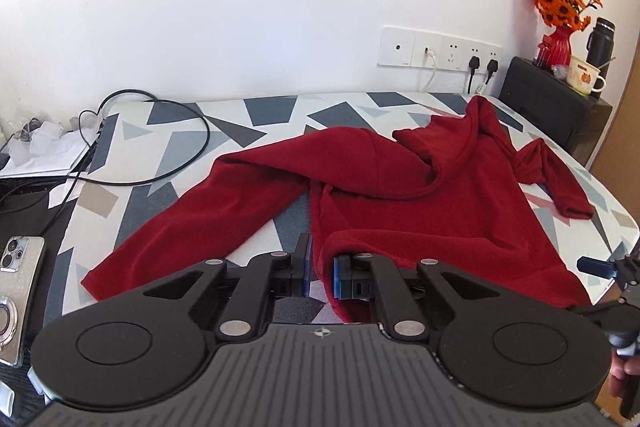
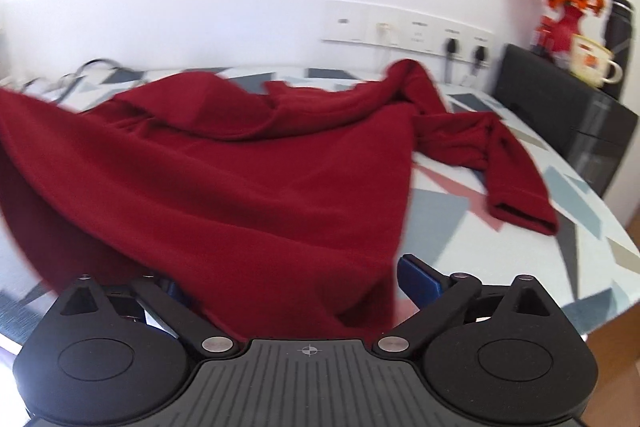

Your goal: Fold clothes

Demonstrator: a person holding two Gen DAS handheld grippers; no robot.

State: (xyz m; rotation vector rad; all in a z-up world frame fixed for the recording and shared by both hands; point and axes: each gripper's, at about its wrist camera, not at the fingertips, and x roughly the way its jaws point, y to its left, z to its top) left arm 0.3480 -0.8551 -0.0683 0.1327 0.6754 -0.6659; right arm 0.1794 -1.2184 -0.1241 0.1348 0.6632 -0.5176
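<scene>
While the left gripper [image 1: 320, 277] is pinched on the hem of the red fleece top [image 1: 400, 195] spread on the patterned table [image 1: 168, 147] and the right gripper [image 2: 292, 285] is held wide with nothing clamped, soft, limp, non-slippery fabric is expected, best gripped at hem corners.

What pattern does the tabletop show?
Grey, blue and tan triangles on white tabletop; clearest in the left wrist view.

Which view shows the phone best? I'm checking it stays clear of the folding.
The left wrist view: the phone lies sharp at its left edge, beside the patterned table. The right wrist view doesn't show it at all.
</scene>
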